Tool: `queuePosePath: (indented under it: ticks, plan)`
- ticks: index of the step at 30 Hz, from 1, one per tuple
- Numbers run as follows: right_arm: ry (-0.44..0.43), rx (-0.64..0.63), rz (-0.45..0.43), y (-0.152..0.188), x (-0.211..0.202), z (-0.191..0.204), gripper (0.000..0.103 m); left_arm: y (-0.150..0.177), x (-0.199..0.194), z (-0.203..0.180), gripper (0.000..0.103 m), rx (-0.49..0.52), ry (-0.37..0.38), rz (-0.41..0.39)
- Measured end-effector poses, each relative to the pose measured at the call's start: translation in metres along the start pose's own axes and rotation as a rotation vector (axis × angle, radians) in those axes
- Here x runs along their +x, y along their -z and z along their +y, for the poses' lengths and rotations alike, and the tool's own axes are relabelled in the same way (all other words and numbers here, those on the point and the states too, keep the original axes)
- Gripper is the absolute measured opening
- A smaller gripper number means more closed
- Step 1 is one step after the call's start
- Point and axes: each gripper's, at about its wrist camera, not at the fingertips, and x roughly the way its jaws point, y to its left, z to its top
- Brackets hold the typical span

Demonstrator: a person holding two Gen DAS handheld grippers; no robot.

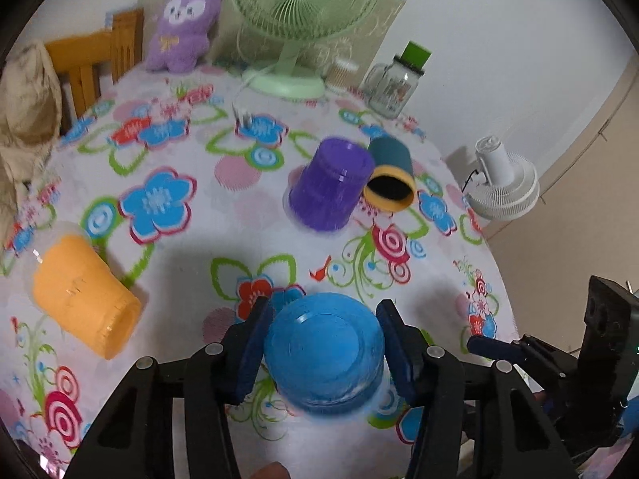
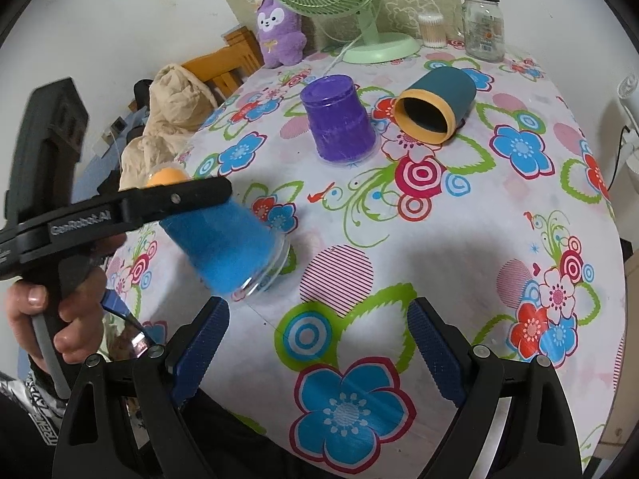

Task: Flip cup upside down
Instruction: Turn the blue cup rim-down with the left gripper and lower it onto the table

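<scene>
A blue plastic cup [image 1: 325, 353] is held between the fingers of my left gripper [image 1: 325, 347], base up and tilted, its rim near the tablecloth; the cup [image 2: 227, 247] and that gripper [image 2: 175, 199] also show in the right wrist view. My right gripper [image 2: 317, 353] is open and empty above the near table edge. A purple cup [image 1: 329, 185] stands upside down mid-table. A teal cup with a yellow rim [image 1: 389, 177] lies on its side beside it. An orange cup [image 1: 82, 297] lies on its side at the left.
A flowered tablecloth [image 2: 399, 239] covers the round table. At the back stand a green fan [image 1: 299, 20], a purple plush toy [image 1: 185, 26], a glass jar [image 1: 393, 86] and a cotton swab box [image 2: 432, 30]. A wooden chair [image 1: 90, 64] with cloth stands left; a white fan [image 1: 503, 183] sits on the floor.
</scene>
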Motion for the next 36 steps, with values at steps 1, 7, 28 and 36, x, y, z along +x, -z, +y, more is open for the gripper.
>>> queuePosePath:
  ticks: [1, 7, 28, 36]
  plan:
    - [0.001, -0.002, -0.001, 0.000, 0.000, 0.001, 0.093, -0.001, -0.004, -0.002, 0.056, 0.010, -0.009, -0.014]
    - [0.009, -0.010, -0.011, -0.003, 0.002, 0.005, 0.093, -0.002, -0.014, -0.007, 0.056, 0.041, -0.034, -0.056]
    - [0.101, -0.077, -0.081, -0.005, 0.002, 0.021, 0.093, 0.003, -0.023, -0.020, 0.056, 0.114, -0.133, -0.106]
    - [0.099, -0.086, -0.076, -0.005, 0.003, 0.022, 0.093, 0.002, -0.024, -0.022, 0.056, 0.124, -0.139, -0.109]
